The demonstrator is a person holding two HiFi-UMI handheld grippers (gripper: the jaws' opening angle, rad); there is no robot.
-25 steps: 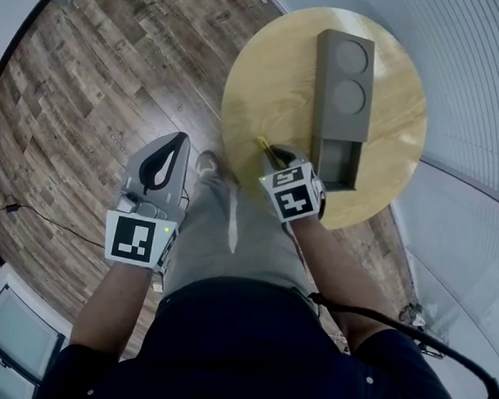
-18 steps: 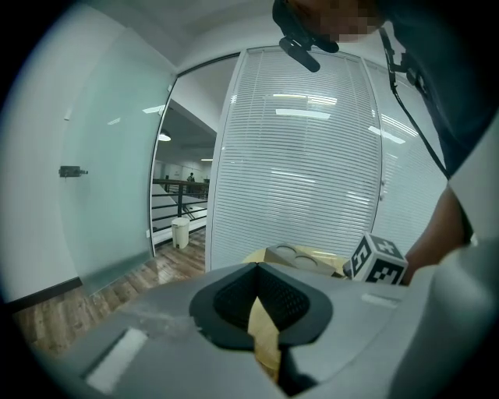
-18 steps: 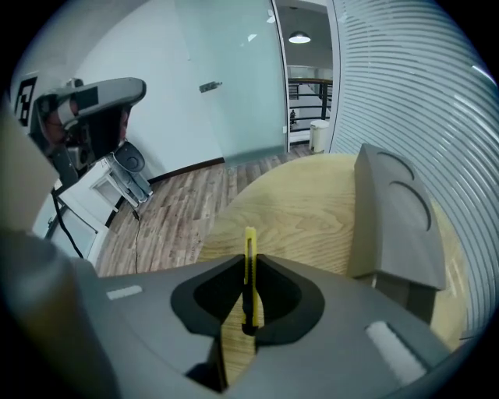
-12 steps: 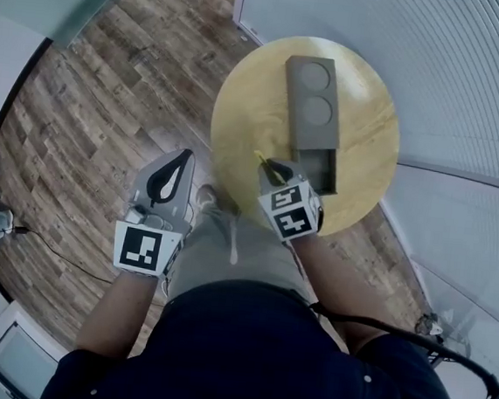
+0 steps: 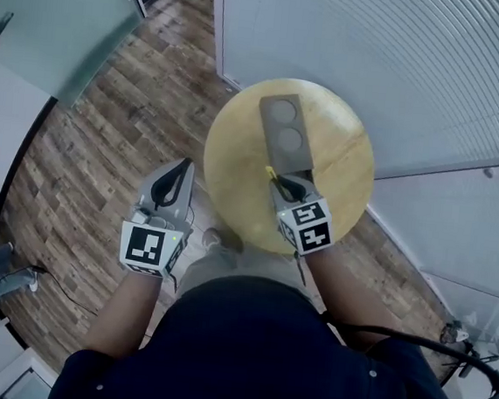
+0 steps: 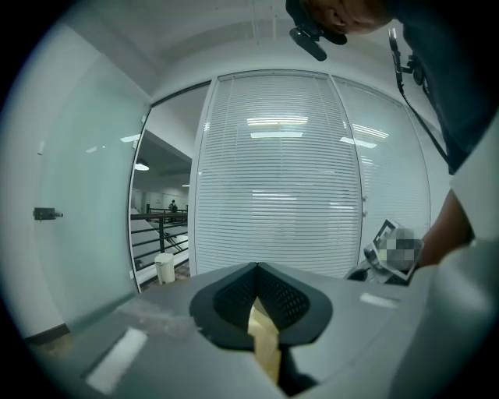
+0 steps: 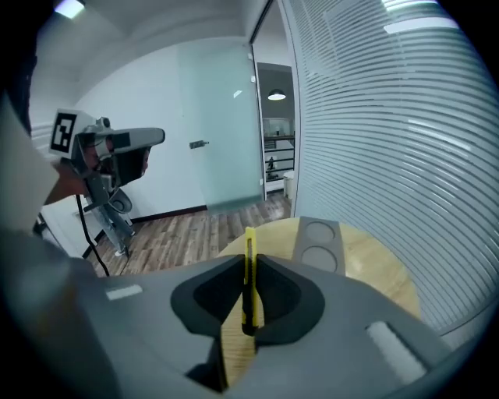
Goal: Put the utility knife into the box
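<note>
A yellow utility knife (image 7: 249,269) stands upright between the jaws of my right gripper (image 7: 249,308), which is shut on it. In the head view its yellow tip (image 5: 270,171) pokes out ahead of the right gripper (image 5: 289,189), which hovers over the near end of the grey box (image 5: 284,134). The box lies on a round wooden table (image 5: 235,162) and has two round recesses on its far half; its near end is mostly hidden under the gripper. My left gripper (image 5: 172,187) hangs left of the table over the floor, its jaws shut and empty (image 6: 256,273).
Slatted blinds (image 5: 376,66) and glass walls curve round the table's far and right sides. Wood flooring (image 5: 89,135) lies to the left. A frosted glass partition (image 7: 218,125) stands beyond. A black cable (image 5: 411,341) trails at the person's right.
The right gripper has carried the knife from the table's near edge onto the near end of the box. The head camera has tilted up. The left gripper stays beside the table.
</note>
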